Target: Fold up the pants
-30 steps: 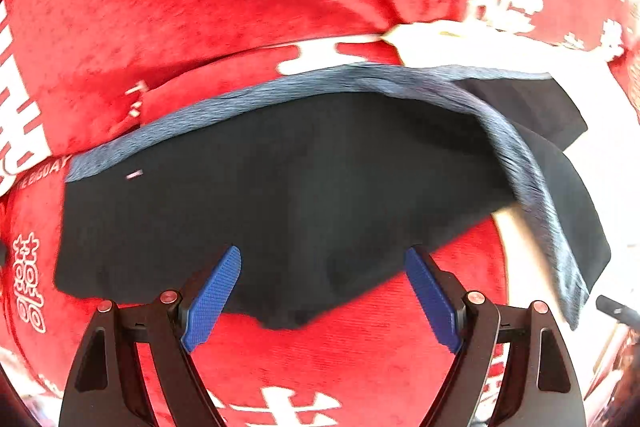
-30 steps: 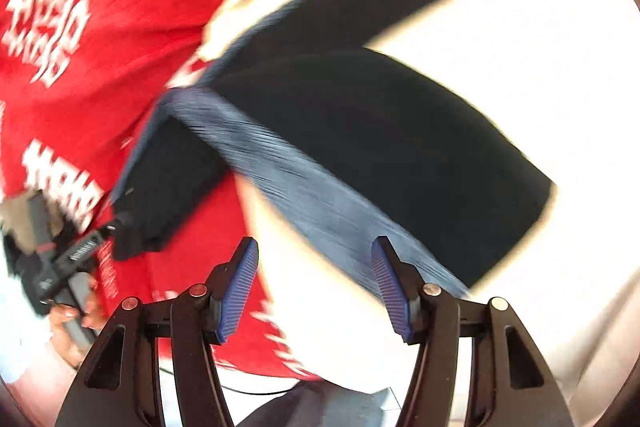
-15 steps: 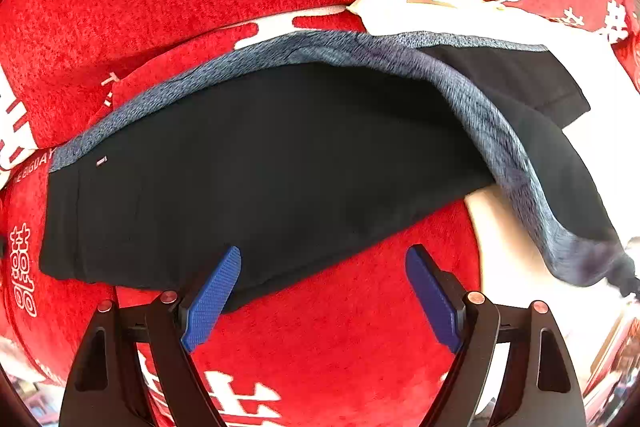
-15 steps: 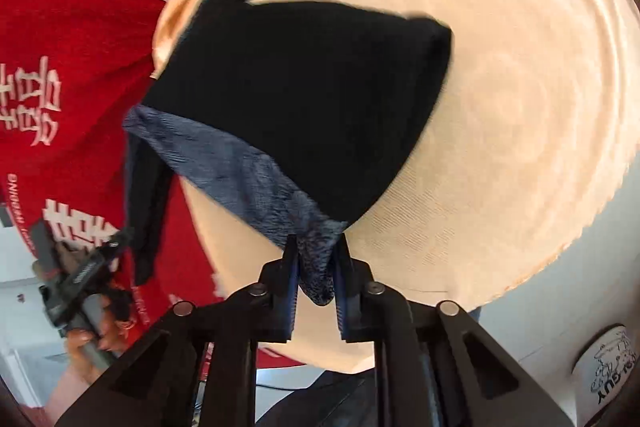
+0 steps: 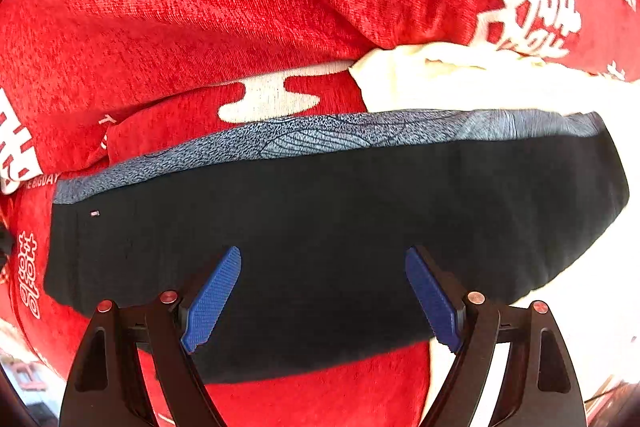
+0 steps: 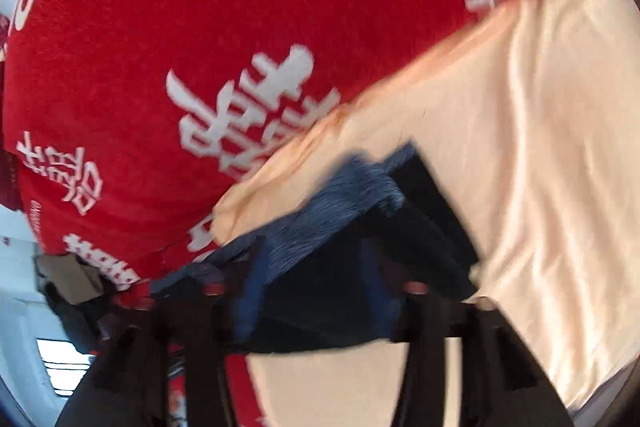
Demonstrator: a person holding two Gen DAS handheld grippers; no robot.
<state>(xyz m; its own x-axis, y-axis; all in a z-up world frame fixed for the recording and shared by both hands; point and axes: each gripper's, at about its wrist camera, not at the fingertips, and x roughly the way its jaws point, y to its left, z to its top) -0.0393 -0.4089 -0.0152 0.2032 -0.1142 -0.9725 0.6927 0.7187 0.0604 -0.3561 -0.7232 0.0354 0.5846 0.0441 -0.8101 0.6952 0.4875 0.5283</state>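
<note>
We are in the middle of folding: the pants point(image 5: 340, 235) lie doubled over on the red blanket point(image 5: 240, 7). Our left claw point(image 5: 324, 299) hovers spread and empty above them. Our right claw point(image 6: 316, 307), blurred, is opening over the folded end. Next we need a new hold for another fold.

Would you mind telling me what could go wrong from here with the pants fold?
1. The right gripper is opening over the folded end; its fingers may snag the blue-grey waistband and pull the layer back open.
2. The pants straddle the red blanket and the cream sheet, so the next fold may drag unevenly.
3. The left gripper hangs open, pinning nothing.
</note>
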